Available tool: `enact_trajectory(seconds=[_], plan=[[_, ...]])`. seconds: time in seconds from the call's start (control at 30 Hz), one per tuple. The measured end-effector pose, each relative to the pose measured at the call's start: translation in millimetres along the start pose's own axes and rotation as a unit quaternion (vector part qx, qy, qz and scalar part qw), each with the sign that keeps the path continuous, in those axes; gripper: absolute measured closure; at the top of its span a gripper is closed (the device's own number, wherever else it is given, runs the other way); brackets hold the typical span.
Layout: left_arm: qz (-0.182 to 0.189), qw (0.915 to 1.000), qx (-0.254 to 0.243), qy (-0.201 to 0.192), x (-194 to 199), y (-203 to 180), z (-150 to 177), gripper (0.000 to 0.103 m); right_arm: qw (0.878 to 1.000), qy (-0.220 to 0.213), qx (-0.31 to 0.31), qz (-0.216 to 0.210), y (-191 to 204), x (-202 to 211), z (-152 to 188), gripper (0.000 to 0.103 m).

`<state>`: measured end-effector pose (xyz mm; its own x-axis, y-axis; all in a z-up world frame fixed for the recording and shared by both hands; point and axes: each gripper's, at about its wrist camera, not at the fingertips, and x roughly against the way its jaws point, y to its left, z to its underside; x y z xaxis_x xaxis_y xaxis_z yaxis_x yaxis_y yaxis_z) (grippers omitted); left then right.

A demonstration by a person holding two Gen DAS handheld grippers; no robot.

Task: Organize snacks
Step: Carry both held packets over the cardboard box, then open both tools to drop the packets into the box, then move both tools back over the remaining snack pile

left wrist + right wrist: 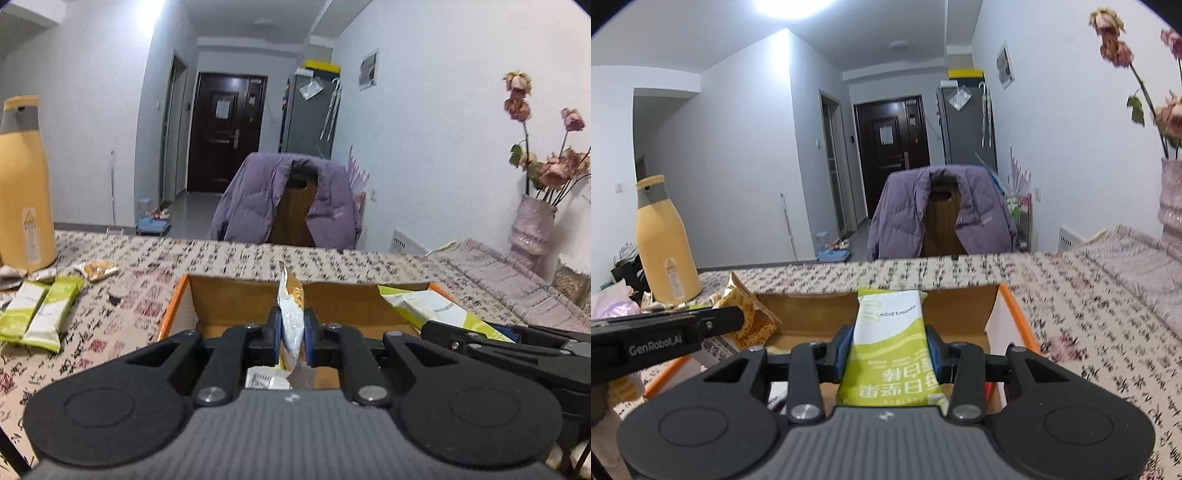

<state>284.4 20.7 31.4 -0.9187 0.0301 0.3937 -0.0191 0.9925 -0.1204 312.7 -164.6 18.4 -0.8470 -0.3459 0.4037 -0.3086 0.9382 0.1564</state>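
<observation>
Snacks: one orange-and-white packet (291, 314) pinched upright in the left tool (292, 332), one green bar (892, 347) clamped in the right tool (891, 349), both over the open cardboard box (236, 299). Judged midway: two green bars (38, 315) and a small wrapped cake (99, 270) lie loose on the bench (221, 254).

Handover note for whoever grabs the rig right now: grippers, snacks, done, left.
Left gripper: shut on an orange-and-white snack packet, held on edge over the cardboard box.
Right gripper: shut on a green snack bar, held flat over the same box.
Done: both packets are lifted and over the box; neither is released.
Left: drop both, then collect the two green bars and the small orange snack on the tablecloth near the yellow bottle.
</observation>
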Motion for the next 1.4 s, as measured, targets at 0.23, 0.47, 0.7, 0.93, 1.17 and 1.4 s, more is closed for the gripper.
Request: enact_trajectory(seconds=[0.23, 0.47, 0.7, 0.93, 1.17, 1.4], plan=[[-0.002, 1.0, -0.005, 0.004, -0.5, 0.0, 5.3, 0.09, 1.0, 0.012, 0.007, 0.007, 2.9, -4.6, 3.4, 0.062], [-0.017, 0.9997, -0.004, -0.016, 10.0, 1.8, 5.3, 0.037, 1.0, -0.001, -0.017, 0.012, -5.5, 3.1, 3.3, 0.023], [-0.041, 0.9981, 0.009, -0.045, 20.4, 5.1, 3.3, 0.0, 0.999, -0.015, -0.022, 0.024, -10.0, 9.7, 3.5, 0.0], [-0.044, 0.9978, 0.018, -0.046, 21.2, 8.3, 3.7, 0.0, 0.999, -0.016, -0.025, 0.027, -11.5, 10.8, 3.9, 0.0], [-0.048, 0.9974, 0.012, -0.053, 25.4, 2.8, 1.1, 0.0, 0.999, -0.019, -0.026, 0.031, -13.6, 13.1, 2.5, 0.0], [-0.047, 0.9972, 0.014, -0.057, 41.6, 0.4, -8.0, 0.0, 0.999, -0.019, -0.034, 0.029, -16.6, 27.2, -8.5, 0.0]])
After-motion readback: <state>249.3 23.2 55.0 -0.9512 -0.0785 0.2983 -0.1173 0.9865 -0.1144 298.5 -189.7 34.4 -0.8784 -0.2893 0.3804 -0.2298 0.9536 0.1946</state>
